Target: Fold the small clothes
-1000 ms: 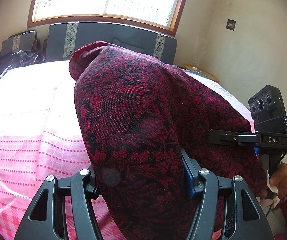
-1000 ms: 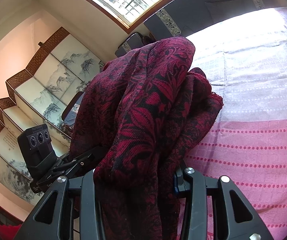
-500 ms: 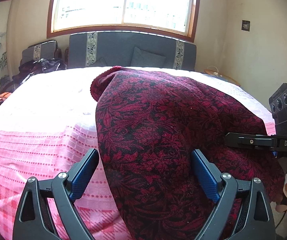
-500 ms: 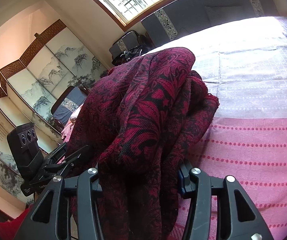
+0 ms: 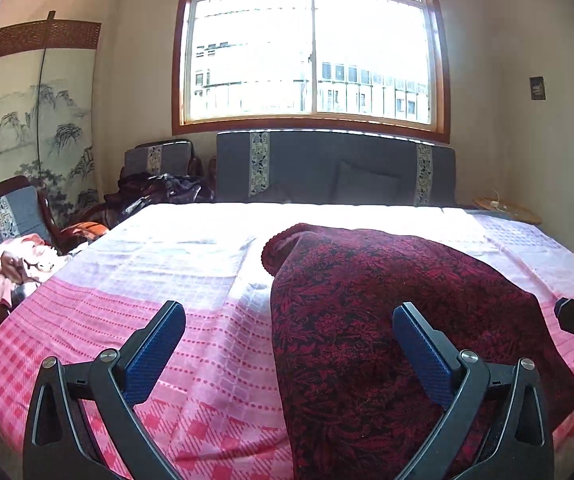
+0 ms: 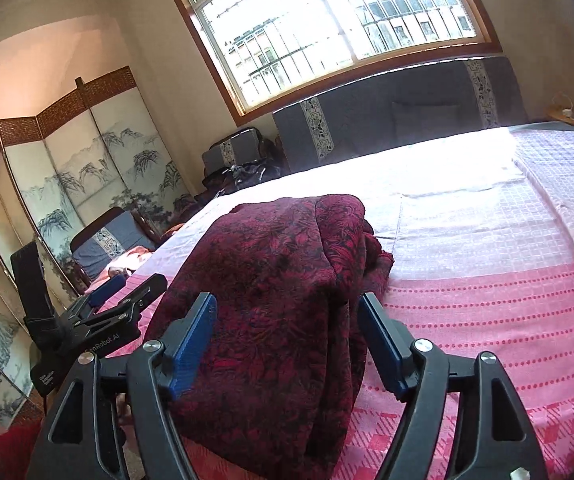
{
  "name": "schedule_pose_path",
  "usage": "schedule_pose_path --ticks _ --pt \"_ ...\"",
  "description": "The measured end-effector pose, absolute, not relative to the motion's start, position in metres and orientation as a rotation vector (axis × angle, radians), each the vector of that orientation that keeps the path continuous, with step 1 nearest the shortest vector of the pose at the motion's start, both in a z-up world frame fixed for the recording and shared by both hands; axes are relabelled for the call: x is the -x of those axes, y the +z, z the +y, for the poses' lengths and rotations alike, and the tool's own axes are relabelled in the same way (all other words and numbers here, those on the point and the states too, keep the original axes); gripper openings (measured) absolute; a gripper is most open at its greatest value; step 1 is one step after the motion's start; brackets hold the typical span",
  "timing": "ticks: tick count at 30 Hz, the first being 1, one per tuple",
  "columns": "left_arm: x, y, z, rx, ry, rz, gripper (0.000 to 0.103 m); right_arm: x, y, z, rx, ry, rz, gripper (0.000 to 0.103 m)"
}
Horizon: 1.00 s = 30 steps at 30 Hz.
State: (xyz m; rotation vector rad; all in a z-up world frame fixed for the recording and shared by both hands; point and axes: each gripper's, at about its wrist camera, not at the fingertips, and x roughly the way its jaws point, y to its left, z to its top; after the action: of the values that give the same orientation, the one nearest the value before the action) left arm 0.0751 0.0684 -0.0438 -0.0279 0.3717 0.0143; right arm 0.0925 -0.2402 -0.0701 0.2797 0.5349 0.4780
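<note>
You are holding the left gripper (image 5: 289,334) with its jaws opening to their widest, the blue pads (image 5: 155,354) clear of the cloth. The dark red floral garment (image 5: 387,320) is lying on the pink checked bedspread (image 5: 191,304), its left edge running up between your left fingers and its bulk passing under the right-hand pad. Your right gripper (image 6: 287,334) is also opening; the garment (image 6: 279,276) is lying heaped between its pads (image 6: 193,344), though whether the left pad is brushing the fabric cannot be told, and the right pad is standing just off it.

Around you, the bedspread (image 6: 487,272) is stretching back to a grey headboard (image 5: 327,168) under a bright barred window (image 5: 311,48). A painted folding screen (image 6: 99,168) is standing along the left wall, with a cushioned chair (image 5: 3,216) beside the bed carrying a pile of pinkish clothes (image 5: 15,264). A dark bundle (image 5: 159,192) is sitting on another seat near the headboard. In the right wrist view your left gripper (image 6: 121,294) is showing just left of the garment, and the heaped cloth is blocking the bed directly ahead.
</note>
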Motion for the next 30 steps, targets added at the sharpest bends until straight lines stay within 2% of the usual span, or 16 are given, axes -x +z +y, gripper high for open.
schedule_pose_path --ticks 3,9,21,30 --pt "-0.061 -0.036 0.069 0.045 0.036 0.332 0.103 -0.071 -0.057 -0.23 -0.207 0.427 0.481 0.089" --pt "-0.033 -0.015 0.054 -0.018 0.075 0.319 0.103 -0.034 -0.041 -0.219 -0.124 0.366 0.395 0.098" --pt "0.014 0.031 0.043 -0.012 0.051 0.245 0.103 -0.002 -0.026 -0.218 -0.129 0.375 0.373 0.102" --pt "0.022 0.041 0.031 -0.035 0.03 0.236 0.103 0.003 -0.023 -0.215 -0.125 0.39 0.371 0.102"
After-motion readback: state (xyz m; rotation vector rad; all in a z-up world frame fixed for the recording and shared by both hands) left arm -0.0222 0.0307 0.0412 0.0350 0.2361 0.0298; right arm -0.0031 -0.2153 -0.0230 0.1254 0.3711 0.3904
